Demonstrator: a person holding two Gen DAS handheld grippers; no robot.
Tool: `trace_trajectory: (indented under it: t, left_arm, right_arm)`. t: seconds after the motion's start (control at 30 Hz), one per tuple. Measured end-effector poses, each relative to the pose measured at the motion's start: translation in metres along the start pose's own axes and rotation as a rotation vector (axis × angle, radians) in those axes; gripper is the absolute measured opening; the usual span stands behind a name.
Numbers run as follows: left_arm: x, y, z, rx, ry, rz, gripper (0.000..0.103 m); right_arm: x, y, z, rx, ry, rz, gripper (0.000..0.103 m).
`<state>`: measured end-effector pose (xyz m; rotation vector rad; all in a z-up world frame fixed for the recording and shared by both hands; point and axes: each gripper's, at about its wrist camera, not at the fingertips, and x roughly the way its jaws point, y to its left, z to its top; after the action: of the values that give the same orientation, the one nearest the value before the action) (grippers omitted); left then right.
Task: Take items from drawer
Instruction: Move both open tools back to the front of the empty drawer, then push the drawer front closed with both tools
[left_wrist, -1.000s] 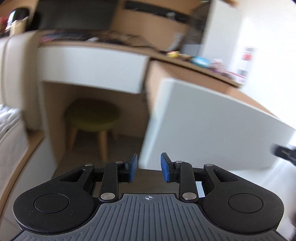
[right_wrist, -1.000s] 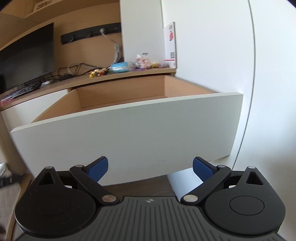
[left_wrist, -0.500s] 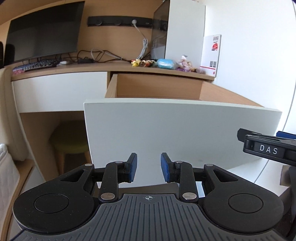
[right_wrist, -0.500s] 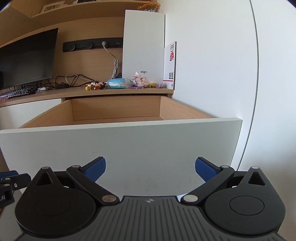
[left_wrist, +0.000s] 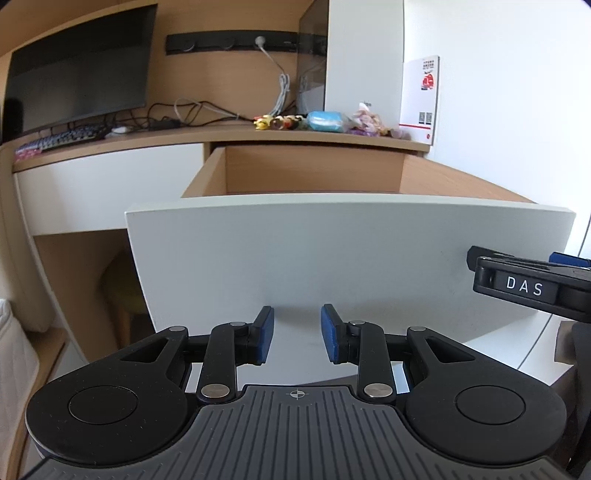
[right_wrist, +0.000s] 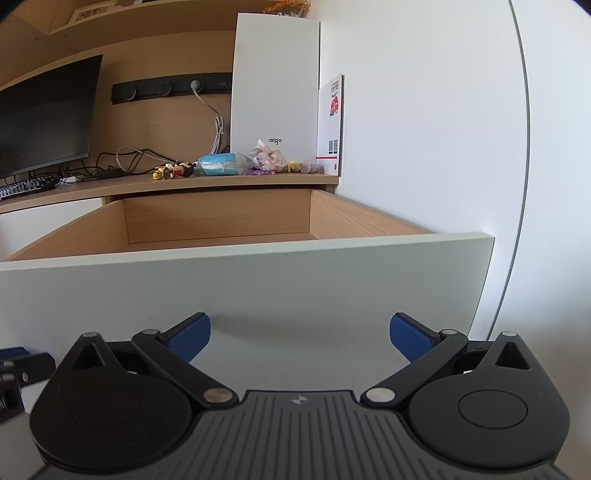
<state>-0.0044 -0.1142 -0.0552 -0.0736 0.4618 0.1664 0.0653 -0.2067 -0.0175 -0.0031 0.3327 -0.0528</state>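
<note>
The drawer (left_wrist: 332, 251) stands pulled out under the desk, its white front panel facing both cameras. In the right wrist view the drawer (right_wrist: 258, 288) shows bare wooden walls and a strip of bare floor at the back; the front panel hides the rest of the inside. My left gripper (left_wrist: 297, 334) is just in front of the panel, its blue pads a narrow gap apart with nothing between them. My right gripper (right_wrist: 300, 338) is wide open and empty, also close to the panel. The right gripper (left_wrist: 528, 286) also shows at the right edge of the left wrist view.
On the desk top behind the drawer lie small toy figures (right_wrist: 173, 171), a blue packet (right_wrist: 221, 164) and a pink packet (right_wrist: 267, 157) beside a white box (right_wrist: 275, 92). A monitor (left_wrist: 77, 85) and keyboard (left_wrist: 62, 136) are at the left. A white wall runs along the right.
The left gripper has swung right, from the stool under the desk to face the drawer front. Both grippers have risen a little, showing more of the drawer's inside. Jaw openings are unchanged.
</note>
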Motion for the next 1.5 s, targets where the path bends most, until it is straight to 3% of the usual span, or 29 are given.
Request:
trace_trajectory:
  t: [0.4,0.63,0.9,1.1,1.37,1.5]
  left_arm:
    - [0.038,0.006,0.015,-0.01,-0.032,0.032,0.031]
    - [0.073,0.018,0.035,-0.039,-0.025,0.025,0.031]
    - [0.113,0.029,0.051,-0.048,-0.042,0.027,0.031]
    - [0.147,0.04,0.065,-0.059,-0.06,0.014,0.031]
    - [0.176,0.05,0.086,-0.064,-0.13,0.037,0.031]
    - [0.192,0.051,0.093,-0.033,-0.122,0.026,0.035]
  right_arm:
    - [0.03,-0.004,0.007,0.007,-0.01,0.003,0.103]
    - [0.069,0.016,0.02,-0.06,-0.043,0.015,0.103]
    - [0.112,0.029,0.036,-0.039,-0.044,0.033,0.103]
    - [0.146,0.039,0.046,-0.035,-0.045,-0.024,0.103]
    - [0.194,0.048,0.063,-0.018,-0.032,-0.002,0.103]
    - [0.21,0.049,0.064,-0.001,-0.053,0.022,0.103]
